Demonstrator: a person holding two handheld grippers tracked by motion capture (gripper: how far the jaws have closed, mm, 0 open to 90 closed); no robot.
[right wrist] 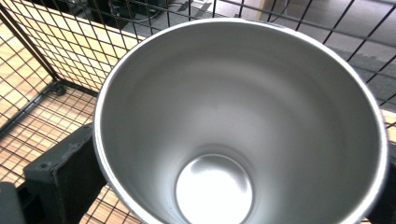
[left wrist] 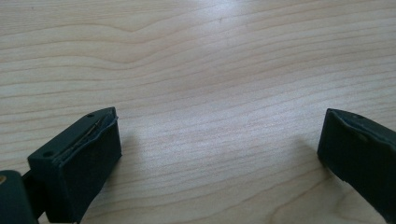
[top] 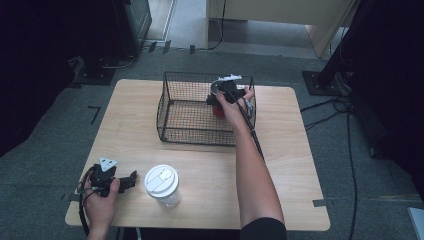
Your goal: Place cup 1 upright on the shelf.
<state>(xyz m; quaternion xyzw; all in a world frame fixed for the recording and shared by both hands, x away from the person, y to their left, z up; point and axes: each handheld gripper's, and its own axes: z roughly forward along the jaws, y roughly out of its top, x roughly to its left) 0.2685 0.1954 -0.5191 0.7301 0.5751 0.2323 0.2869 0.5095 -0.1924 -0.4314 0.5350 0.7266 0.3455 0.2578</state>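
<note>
Steel cup (right wrist: 240, 121) stands inside the wire basket (top: 172, 107), the right tongs (top: 222, 97) spread around it, apparently just let go. Left tongs (top: 131, 181) rest spread on the surface (top: 280, 165) beside a lidded cup (top: 162, 185), likely next.

Dim room edges, bright tabletop, soft overhead glare

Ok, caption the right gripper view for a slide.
Shiny steel cup between the right gripper's black jaws, inside the black wire basket.
</note>
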